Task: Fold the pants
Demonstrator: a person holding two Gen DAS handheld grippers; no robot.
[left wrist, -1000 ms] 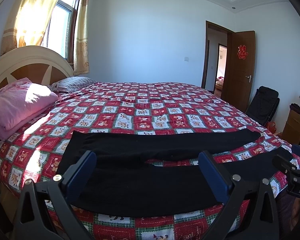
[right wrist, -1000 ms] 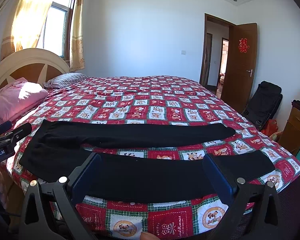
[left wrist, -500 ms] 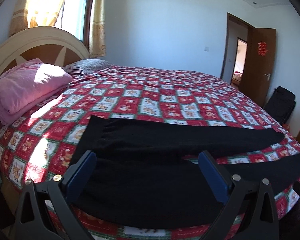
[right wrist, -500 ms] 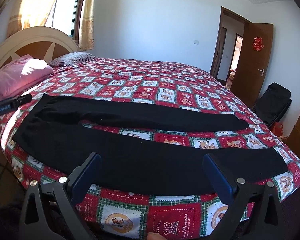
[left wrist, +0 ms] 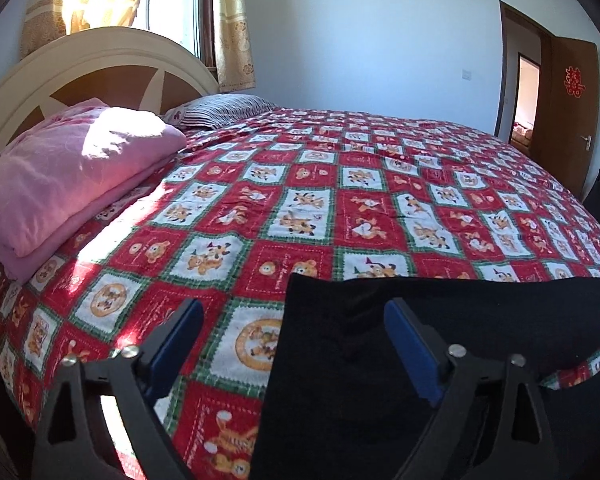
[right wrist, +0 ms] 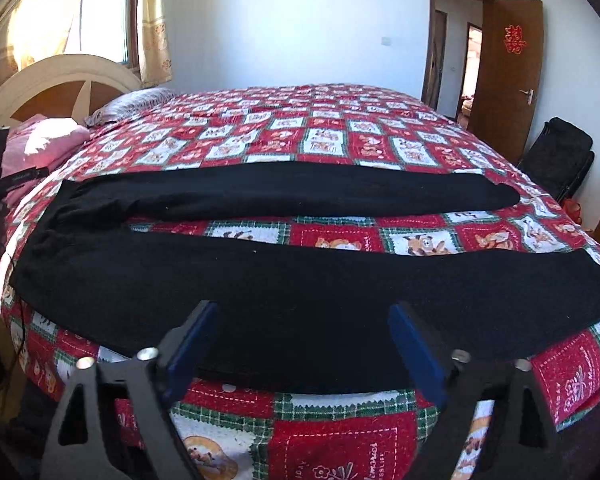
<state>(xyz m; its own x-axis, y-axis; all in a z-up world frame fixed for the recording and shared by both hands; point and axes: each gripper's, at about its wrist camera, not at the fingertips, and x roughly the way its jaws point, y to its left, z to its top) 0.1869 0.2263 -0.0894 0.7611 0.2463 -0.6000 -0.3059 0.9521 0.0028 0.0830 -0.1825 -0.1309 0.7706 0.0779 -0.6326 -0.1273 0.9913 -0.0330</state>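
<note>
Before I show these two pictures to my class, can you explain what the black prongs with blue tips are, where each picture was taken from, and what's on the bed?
The prongs are hand-held grippers; a person holds one in each hand, with a camera looking along its fingers. One picture looks past the left gripper, the other past the right gripper. Both are open and hold nothing. Black pants lie flat on a red patchwork bedspread, legs apart. A folded pink blanket sits by the headboard.

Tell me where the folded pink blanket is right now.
The folded pink blanket lies at the left of the left wrist view, against the headboard, beside the striped pillow.
</note>
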